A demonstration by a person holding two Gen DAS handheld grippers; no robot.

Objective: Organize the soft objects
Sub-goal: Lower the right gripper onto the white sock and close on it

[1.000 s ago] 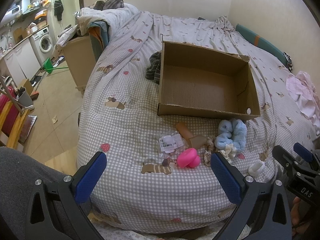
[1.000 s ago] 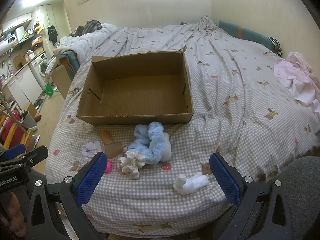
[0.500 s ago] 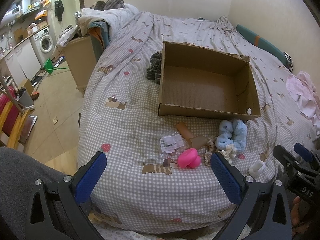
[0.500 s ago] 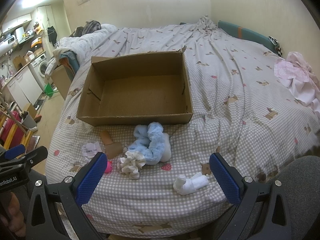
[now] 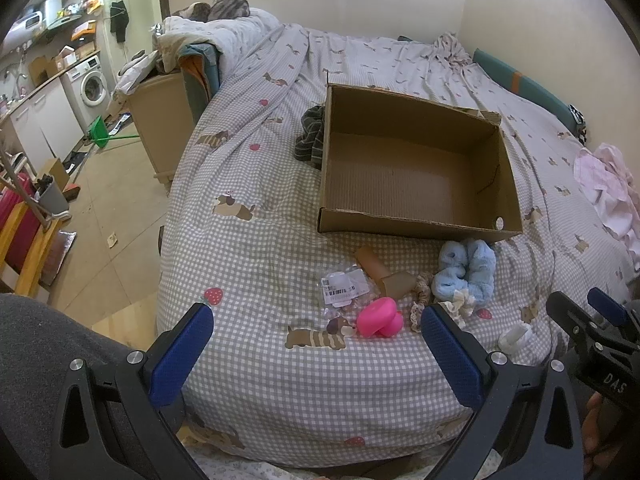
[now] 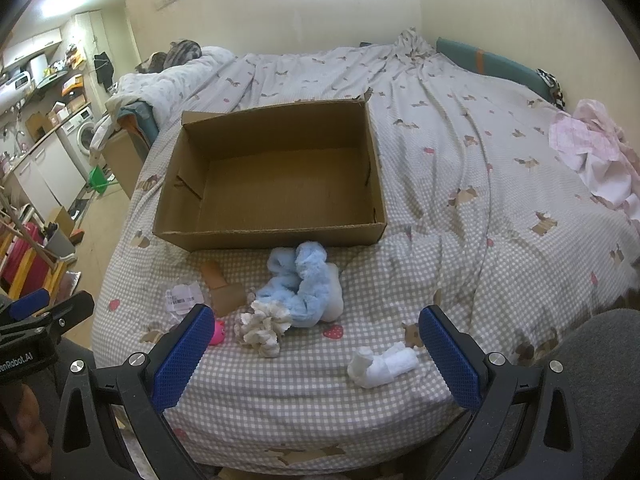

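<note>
An empty cardboard box (image 5: 416,184) (image 6: 276,192) lies open on the bed. In front of it lie a fluffy blue scrunchie (image 5: 466,270) (image 6: 300,284), a cream frilly scrunchie (image 6: 264,324) (image 5: 458,304), a pink soft item (image 5: 378,322) (image 6: 216,332), a white rolled sock (image 6: 382,366) (image 5: 516,336), a brown cardboard piece (image 5: 384,276) (image 6: 222,288) and a clear labelled packet (image 5: 344,288) (image 6: 182,298). My left gripper (image 5: 316,344) is open and empty, near the bed's front edge, below the pink item. My right gripper (image 6: 316,344) is open and empty, just before the sock.
A dark striped cloth (image 5: 310,140) lies left of the box. Pink clothes (image 6: 592,152) (image 5: 608,188) lie at the bed's right. A wooden cabinet (image 5: 160,128) and the floor (image 5: 104,216) are left of the bed. The checked bedspread (image 6: 480,184) is rumpled.
</note>
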